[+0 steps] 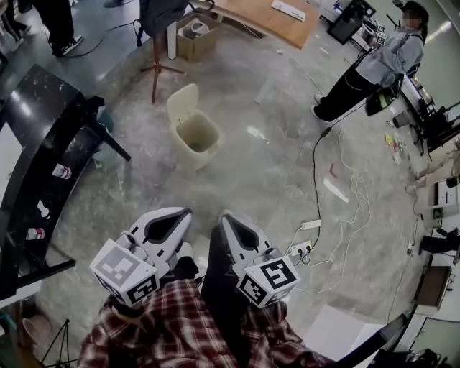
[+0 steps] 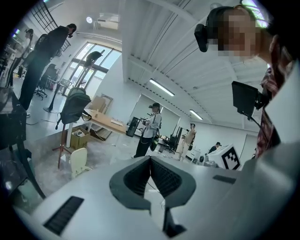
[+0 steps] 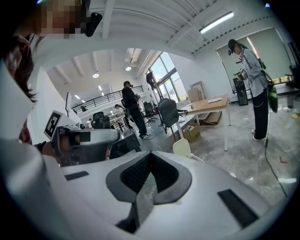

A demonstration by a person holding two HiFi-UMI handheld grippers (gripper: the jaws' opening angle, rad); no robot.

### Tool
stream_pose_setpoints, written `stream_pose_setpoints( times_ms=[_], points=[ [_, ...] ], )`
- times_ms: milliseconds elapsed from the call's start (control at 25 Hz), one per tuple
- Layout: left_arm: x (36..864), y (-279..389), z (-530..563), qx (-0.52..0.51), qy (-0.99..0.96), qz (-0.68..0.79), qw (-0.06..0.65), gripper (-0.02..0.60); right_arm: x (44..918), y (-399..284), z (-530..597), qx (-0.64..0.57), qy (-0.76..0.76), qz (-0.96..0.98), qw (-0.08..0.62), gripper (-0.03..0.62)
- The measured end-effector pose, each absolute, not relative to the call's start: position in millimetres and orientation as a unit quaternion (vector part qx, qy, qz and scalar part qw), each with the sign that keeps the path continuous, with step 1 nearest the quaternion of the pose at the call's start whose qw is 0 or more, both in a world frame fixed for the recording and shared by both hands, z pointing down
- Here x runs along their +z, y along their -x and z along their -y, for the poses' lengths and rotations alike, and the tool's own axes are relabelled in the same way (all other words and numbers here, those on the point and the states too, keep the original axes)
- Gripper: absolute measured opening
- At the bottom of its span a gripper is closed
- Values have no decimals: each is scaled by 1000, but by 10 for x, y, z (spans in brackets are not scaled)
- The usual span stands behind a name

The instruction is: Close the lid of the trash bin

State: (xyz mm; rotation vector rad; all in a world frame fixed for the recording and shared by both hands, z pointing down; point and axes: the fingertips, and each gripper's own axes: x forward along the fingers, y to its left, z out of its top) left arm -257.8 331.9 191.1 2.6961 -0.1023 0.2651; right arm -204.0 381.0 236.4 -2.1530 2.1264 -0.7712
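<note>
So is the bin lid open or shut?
Open. The lid stands upright at the back of the bin, whose inside shows in the head view.

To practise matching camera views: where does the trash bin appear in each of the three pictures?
Head view: trash bin upper middle, lid up.
Left gripper view: lower left, on the floor.
Right gripper view: just right of centre.
Shared landmark: the cardboard box by the wooden table beyond it.

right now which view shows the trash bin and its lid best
The head view: the trash bin stands unobstructed, lid raised, inside visible. The left gripper view shows the trash bin small and side-on; the right gripper view shows only its lid and rim.
</note>
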Motion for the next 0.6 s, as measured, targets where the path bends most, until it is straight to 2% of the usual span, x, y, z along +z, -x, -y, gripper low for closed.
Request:
stream_pose_setpoints(
  times_ms=[240, 600],
  points=[
    [1971, 1942, -2882, 98, -969, 56, 222, 12, 2417, 1360, -3421, -256, 681, -686, 8, 14],
    [1694, 711, -2159, 46, -961, 149, 229, 12, 2183, -13, -2719, -242, 618, -748, -26, 14]
  ],
)
